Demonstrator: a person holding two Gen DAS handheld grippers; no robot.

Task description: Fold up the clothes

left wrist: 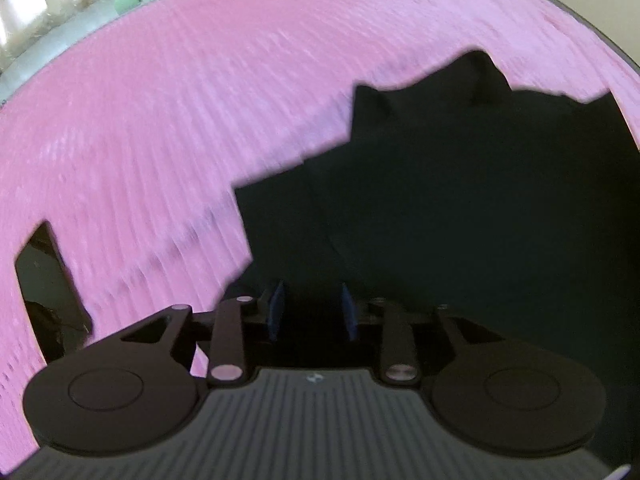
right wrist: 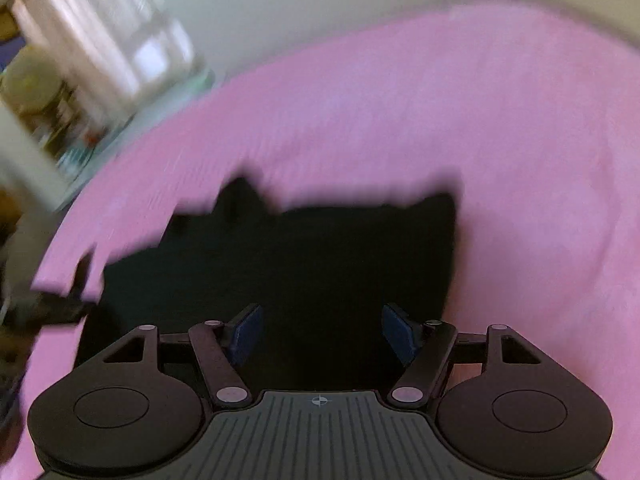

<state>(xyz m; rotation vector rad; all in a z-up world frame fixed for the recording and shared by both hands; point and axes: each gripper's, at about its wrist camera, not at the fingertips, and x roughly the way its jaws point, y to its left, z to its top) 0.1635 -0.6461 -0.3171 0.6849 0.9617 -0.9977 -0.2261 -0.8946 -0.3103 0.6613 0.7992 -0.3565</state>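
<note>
A black garment (left wrist: 460, 200) lies spread on a pink ribbed bed cover (left wrist: 180, 120), filling the right half of the left wrist view, its upper edge jagged with small peaks. My left gripper (left wrist: 312, 310) hovers over its lower left part, its blue pads a moderate gap apart, and I see only dark cloth beyond them. In the right wrist view, which is motion-blurred, the same garment (right wrist: 320, 264) lies straight ahead on the pink cover (right wrist: 440, 112). My right gripper (right wrist: 322, 334) stands wide open above the near edge of the garment, with nothing between its fingers.
The cover ends at a dark gap (left wrist: 44, 288) on the left. Beyond the bed are a pale wall (right wrist: 320, 8), a bright curtained window (right wrist: 104, 36) and cluttered shelves (right wrist: 44, 100) at the upper left.
</note>
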